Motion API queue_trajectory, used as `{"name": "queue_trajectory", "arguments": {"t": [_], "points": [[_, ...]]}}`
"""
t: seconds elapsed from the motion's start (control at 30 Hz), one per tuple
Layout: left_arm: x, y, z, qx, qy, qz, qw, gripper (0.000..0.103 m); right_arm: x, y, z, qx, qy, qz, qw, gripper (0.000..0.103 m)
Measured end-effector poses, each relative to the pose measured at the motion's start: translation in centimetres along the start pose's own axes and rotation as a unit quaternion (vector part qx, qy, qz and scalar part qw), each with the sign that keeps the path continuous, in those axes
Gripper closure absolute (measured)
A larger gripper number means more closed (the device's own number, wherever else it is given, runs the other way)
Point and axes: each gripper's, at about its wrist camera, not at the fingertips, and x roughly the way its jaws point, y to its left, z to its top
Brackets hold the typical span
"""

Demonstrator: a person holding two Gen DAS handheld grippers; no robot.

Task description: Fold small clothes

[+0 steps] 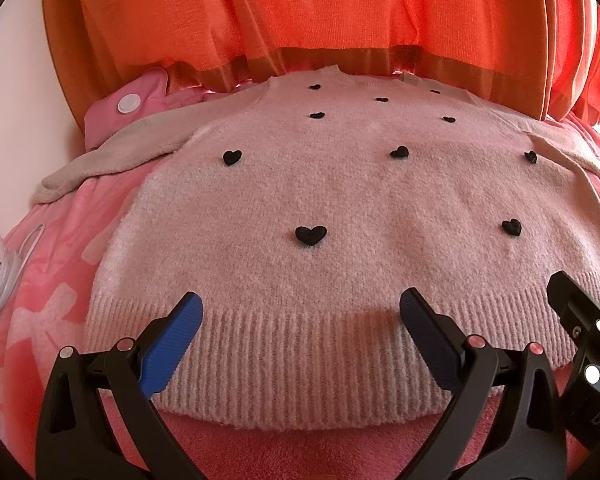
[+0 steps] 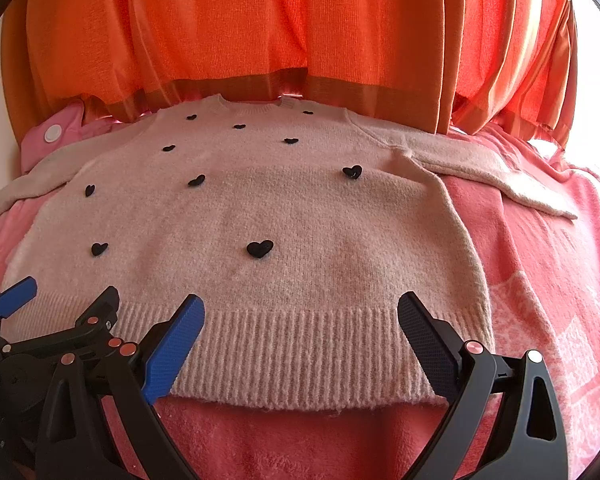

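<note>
We judge this as the start of the fold: the sweater lies flat and face up on the pink blanket, neck toward the orange curtain, both sleeves spread out to the sides, nothing folded over yet.

Left gripper: jaws wide apart, holding nothing, fingers hovering over the ribbed hem toward its left half. Whether the tips touch the knit we cannot tell.

Right gripper: likewise spread wide and empty, above the right half of the same hem. In its view the left gripper sits just beside it at lower left, so the two are close together, side by side, both pointing along the sweater toward the neck.

Left sleeve runs out over the blanket toward a pink item with a white snap; right sleeve lies angled out over the blanket.

Next move, in our judgement: either pinch the hem at two points and carry it toward the neck, or move outward to bring each sleeve across the body first. The knit is thick and fluffy, so a deep bite through both layers seems needed.
</note>
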Motion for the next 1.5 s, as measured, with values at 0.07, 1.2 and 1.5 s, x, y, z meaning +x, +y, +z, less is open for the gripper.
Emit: {"name": "queue_trajectory", "arguments": {"t": [0.07,1.2,1.5], "points": [[0.0,0.0,0.0,0.000,-0.001,0.000,1.0000,0.006,0.0,0.0,0.0,0.000,0.000,0.000,1.000,0.007],[0.9,0.6,-0.3,-0.005,0.005,0.007,0.9999,0.006,0.4,0.5,-0.2,0.006,0.009,-0.003,1.000,0.007],[0.1,1.2,0.0,-0.022,-0.009,0.018,0.9996,0.007,0.0,0.8,0.0,-0.003,-0.003,-0.002,1.000,0.007]]}}
